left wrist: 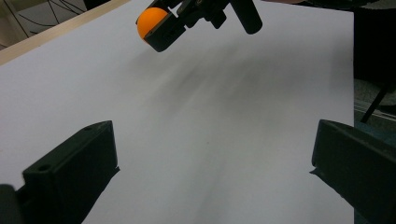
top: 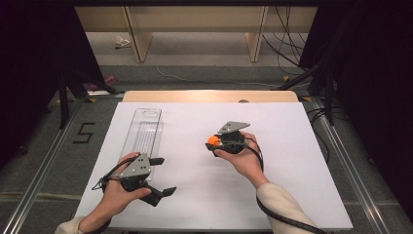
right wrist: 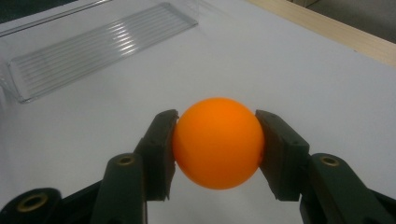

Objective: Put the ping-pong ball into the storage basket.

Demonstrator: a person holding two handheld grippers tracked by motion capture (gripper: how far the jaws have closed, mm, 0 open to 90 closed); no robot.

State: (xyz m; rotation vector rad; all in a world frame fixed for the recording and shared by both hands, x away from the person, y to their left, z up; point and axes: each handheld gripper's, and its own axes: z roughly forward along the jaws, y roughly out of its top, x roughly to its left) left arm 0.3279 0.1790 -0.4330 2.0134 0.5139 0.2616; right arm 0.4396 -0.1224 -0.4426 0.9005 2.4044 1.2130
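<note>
**Orange ball clamped in the right gripper above the white sheet**

The right gripper (right wrist: 217, 144) has its 2 black jaws closed on an orange ball (right wrist: 218, 142), one pad pressed to each side of it. In the high view the ball (top: 213, 140) sits at the left end of that gripper (top: 214, 143), near the middle of the white sheet (top: 272, 185), with the person's right hand (top: 246, 158) wrapped round the gripper body. The left gripper view catches the ball (left wrist: 150, 21) held off the sheet, its blurred shadow lying on the paper below.

The left gripper (top: 159, 174) rests near the front left of the sheet in the left hand (top: 119, 190); its 2 jaws stand wide apart with bare paper between them.

A clear ribbed plastic tray (top: 142, 134) lies lengthwise on the left part of the sheet, just beyond the left gripper and apart from the ball. A wooden table edge (top: 209, 96) shows past the sheet's far side.
</note>
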